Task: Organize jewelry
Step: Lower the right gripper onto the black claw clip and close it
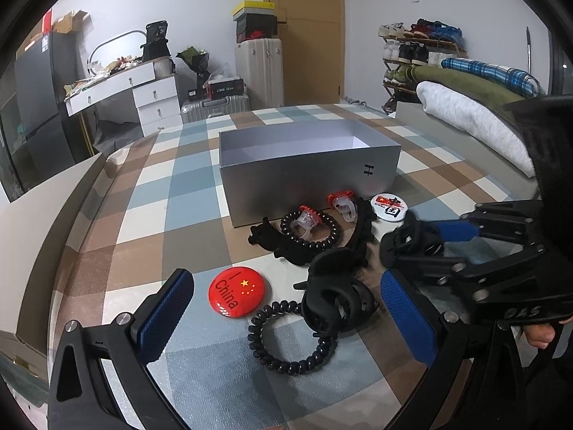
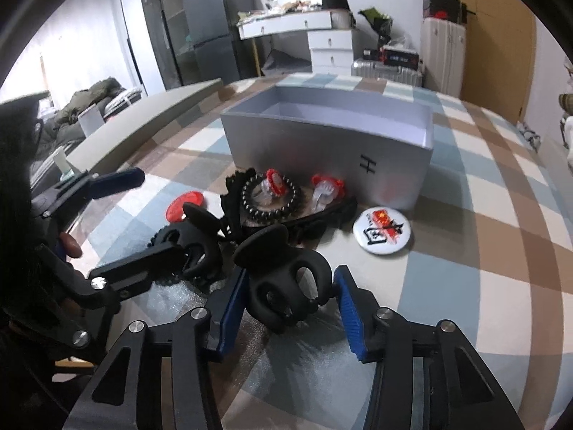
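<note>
An open silver box (image 1: pixel 308 175) (image 2: pixel 329 143) stands on the checked cloth. In front of it lie a black headband (image 1: pixel 358 236), a coil hair tie around a red toy ring (image 1: pixel 311 229) (image 2: pixel 270 197), a second red ring (image 1: pixel 342 204) (image 2: pixel 324 188) and a white badge (image 1: pixel 388 208) (image 2: pixel 382 231). Nearer lie a red China badge (image 1: pixel 237 294), a black coil tie (image 1: pixel 292 338) and a black claw clip (image 1: pixel 336 297). My left gripper (image 1: pixel 286 319) is open around these. My right gripper (image 2: pixel 290 308) (image 1: pixel 433 236) is shut on a second black claw clip (image 2: pixel 283 279).
The bed's beige edge (image 1: pixel 43 208) runs along the left. Folded blankets (image 1: pixel 472 118) lie at the right. Beyond the bed stand a white desk (image 1: pixel 143 89), suitcases (image 1: pixel 259 71) and a shoe rack (image 1: pixel 419 50).
</note>
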Demonstrator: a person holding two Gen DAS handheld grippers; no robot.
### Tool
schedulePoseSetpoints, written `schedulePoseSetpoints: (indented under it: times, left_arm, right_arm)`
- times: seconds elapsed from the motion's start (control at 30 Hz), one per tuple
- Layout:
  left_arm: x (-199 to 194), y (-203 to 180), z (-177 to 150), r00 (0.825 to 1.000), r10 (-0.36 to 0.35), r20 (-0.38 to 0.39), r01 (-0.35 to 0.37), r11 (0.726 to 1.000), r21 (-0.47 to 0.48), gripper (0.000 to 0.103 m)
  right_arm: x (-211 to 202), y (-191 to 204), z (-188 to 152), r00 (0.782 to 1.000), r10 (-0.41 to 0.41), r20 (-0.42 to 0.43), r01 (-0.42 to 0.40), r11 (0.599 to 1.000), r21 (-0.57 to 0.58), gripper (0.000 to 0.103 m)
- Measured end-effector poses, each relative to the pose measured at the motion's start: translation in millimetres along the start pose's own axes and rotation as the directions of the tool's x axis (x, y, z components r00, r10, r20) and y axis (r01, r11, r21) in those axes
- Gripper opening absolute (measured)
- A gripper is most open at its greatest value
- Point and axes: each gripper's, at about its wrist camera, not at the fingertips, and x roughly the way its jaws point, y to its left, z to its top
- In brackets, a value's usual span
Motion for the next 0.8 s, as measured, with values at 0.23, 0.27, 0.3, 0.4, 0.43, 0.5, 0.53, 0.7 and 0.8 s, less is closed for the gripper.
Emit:
schedulePoseSetpoints:
  times: [0.23,0.27,0.3,0.4,0.43,0.5,0.53,0.7,0.8]
  left_arm:
    - [2,3,1,1.000,-0.021,-0.014,0.021,1.000,-0.018,0.102]
    - [2,3,1,1.000,-0.024,-0.014,0.023,1.000,-0.020,0.102]
    - [2,3,2,1.000,-0.027,-0.014,0.026,0.999,-0.021,0.102]
    - [0,3,2,0.999,-0.050,-0.006,0.050,0.999,-0.018,0.102]
    - [-1,2,2,0.998,-0.068,0.001,0.068,0.998,-0.014,0.102]
    - [-5,-1,1,0.993,-0.118,0.017,0.118,0.993,0.008,0.102]
    - [-6,-3,0,0.991,-0.131,0.020,0.131,0.991,0.019,0.102]
    - [-7,-13,0,0.988,-0.155,0.016,0.153,0.985,0.076,0.097]
    - [-4,-17,0,0.988,-0.152,-0.009,0.152,0.983,0.098,0.088]
  right_arm:
    - [-19,-11,0,0.996,0.031,0.086,-0.037,0.997,0.065,0.048]
    - [-21,-12,0,0.995,0.034,0.092,-0.041,0.997,0.072,0.048]
    - [-22,-13,0,0.994,0.040,0.097,-0.049,0.995,0.084,0.048]
    - [-23,-17,0,0.993,0.046,0.108,-0.057,0.993,0.107,0.048]
    - [-23,-17,0,0.993,0.046,0.109,-0.058,0.992,0.109,0.048]
    - [-21,-20,-1,0.993,0.049,0.108,-0.062,0.991,0.119,0.048]
    - [-21,-21,-1,0.993,0.054,0.109,-0.067,0.990,0.125,0.048]
    - [-22,-22,-1,0.992,0.058,0.114,-0.073,0.989,0.130,0.048]
    - [-21,-22,-1,0.992,0.065,0.111,-0.080,0.988,0.132,0.048]
